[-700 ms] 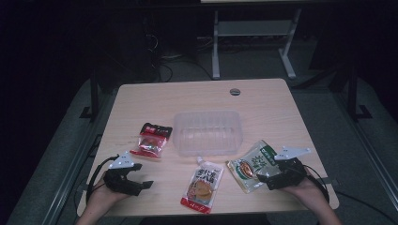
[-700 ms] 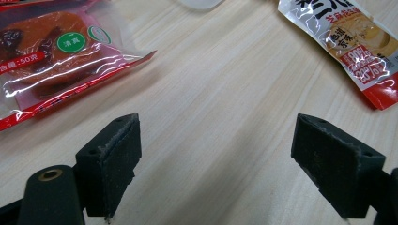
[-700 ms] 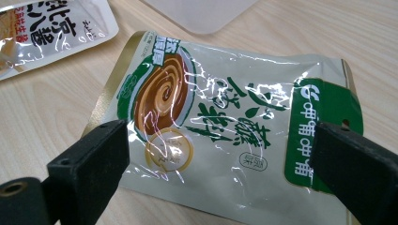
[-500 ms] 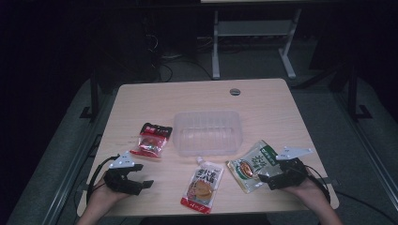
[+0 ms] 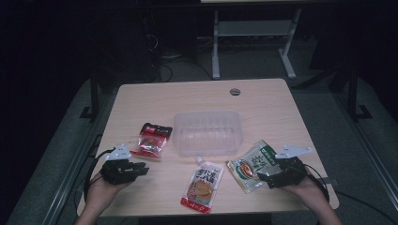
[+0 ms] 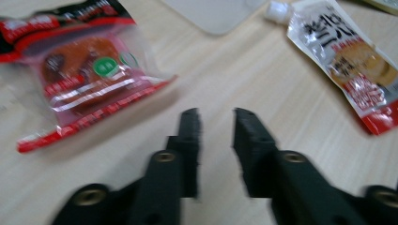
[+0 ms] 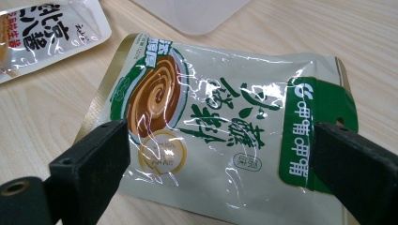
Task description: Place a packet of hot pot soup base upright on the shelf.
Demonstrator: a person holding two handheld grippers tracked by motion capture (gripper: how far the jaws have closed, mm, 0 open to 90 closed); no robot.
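Nothing looks packed yet: the clear tray [image 5: 207, 132] sits empty mid-table while the red packet [image 5: 151, 140], white pouch [image 5: 203, 182] and green packet [image 7: 225, 126] lie toward the near edge, the right gripper [image 7: 220, 176] spread wide over the green packet, the left gripper [image 6: 217, 140] narrowly parted, holding nothing.

Wooden table [image 5: 263, 101] with round grommet [image 5: 235, 91], white metal frame [image 5: 253, 29] behind, grey floor [image 5: 342, 140]
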